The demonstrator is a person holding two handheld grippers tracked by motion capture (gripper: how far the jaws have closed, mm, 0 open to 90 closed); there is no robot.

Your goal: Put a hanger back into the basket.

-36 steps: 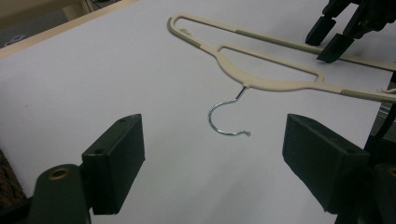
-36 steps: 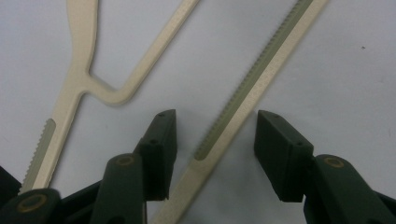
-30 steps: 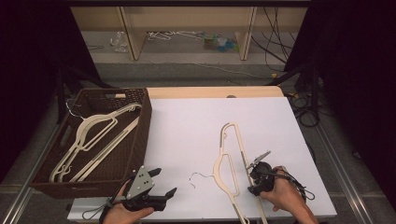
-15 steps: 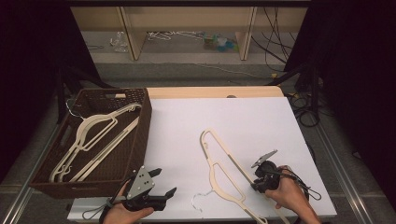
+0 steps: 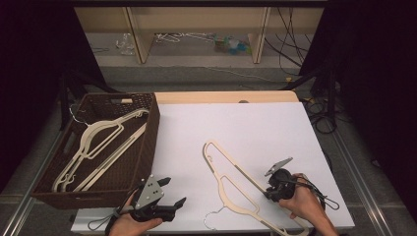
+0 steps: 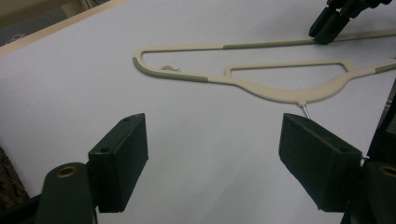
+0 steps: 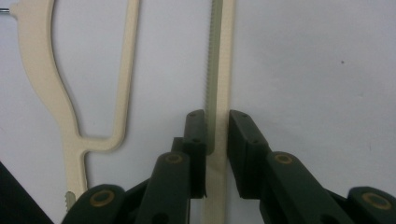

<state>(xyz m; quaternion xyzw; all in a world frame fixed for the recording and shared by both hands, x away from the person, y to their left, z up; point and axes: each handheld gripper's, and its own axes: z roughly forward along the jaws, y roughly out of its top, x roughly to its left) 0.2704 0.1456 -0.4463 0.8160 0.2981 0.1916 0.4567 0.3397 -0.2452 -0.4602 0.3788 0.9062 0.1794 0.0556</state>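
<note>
Swung round since a second ago, the cream hanger [image 5: 235, 189] now lies flat on the white table [image 5: 236, 132] near its front edge, its looped end pointing further toward the basket side and its metal hook [image 5: 212, 219] nearest the front. Its straight bar sits between the closed jaws of the right gripper [image 5: 272, 189], clamped on it, with the right hand [image 5: 302, 204] behind. Off to the left, the left gripper [image 5: 169, 194] hangs with jaws wide apart, beside the brown wicker basket [image 5: 150, 142] holding more hangers [image 5: 98, 147].
</note>
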